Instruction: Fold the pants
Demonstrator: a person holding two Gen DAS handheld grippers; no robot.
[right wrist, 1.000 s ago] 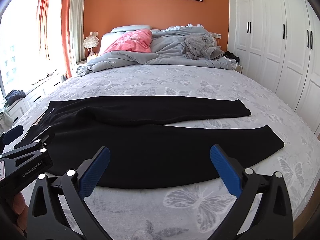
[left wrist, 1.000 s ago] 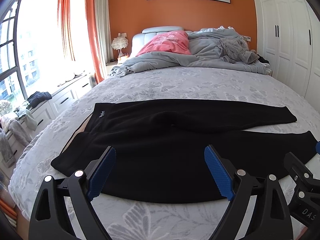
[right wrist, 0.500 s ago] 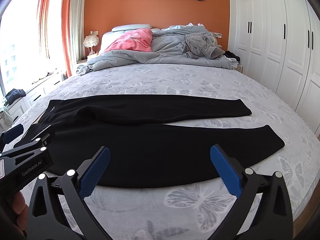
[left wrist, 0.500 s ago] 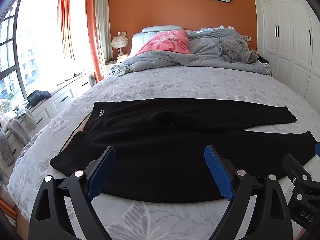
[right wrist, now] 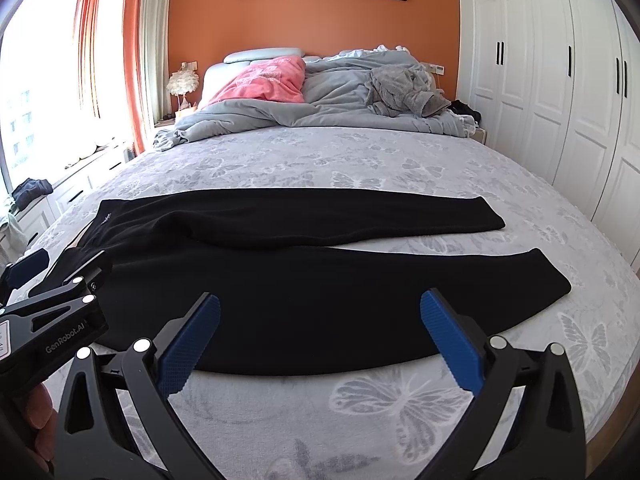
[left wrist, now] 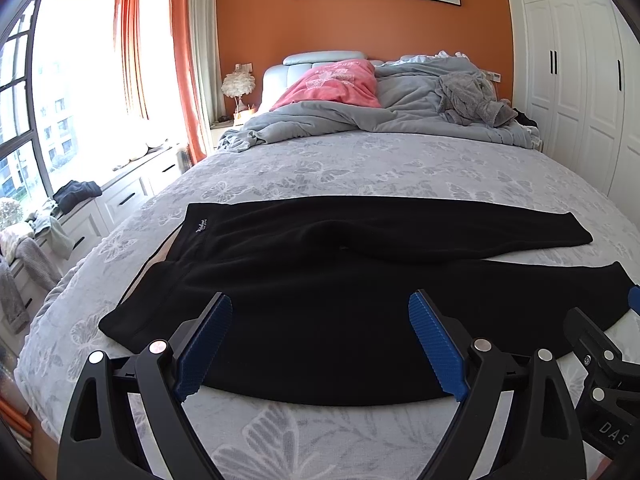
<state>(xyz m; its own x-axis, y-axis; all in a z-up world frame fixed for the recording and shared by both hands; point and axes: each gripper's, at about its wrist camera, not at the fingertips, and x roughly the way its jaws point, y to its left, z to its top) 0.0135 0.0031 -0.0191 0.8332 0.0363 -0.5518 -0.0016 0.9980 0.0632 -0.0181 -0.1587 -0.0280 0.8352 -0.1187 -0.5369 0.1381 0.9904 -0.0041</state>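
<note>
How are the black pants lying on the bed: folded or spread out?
Spread out. The black pants lie flat across the bed, both legs extended side by side and apart at the cuffs, with no fold made yet.

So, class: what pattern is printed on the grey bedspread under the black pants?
Butterflies, pale on grey, on the bedspread; clearest in the right wrist view.

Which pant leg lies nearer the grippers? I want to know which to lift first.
The near leg, whose cuff ends farther right, by the bed's edge. The far leg lies toward the pillows.
</note>
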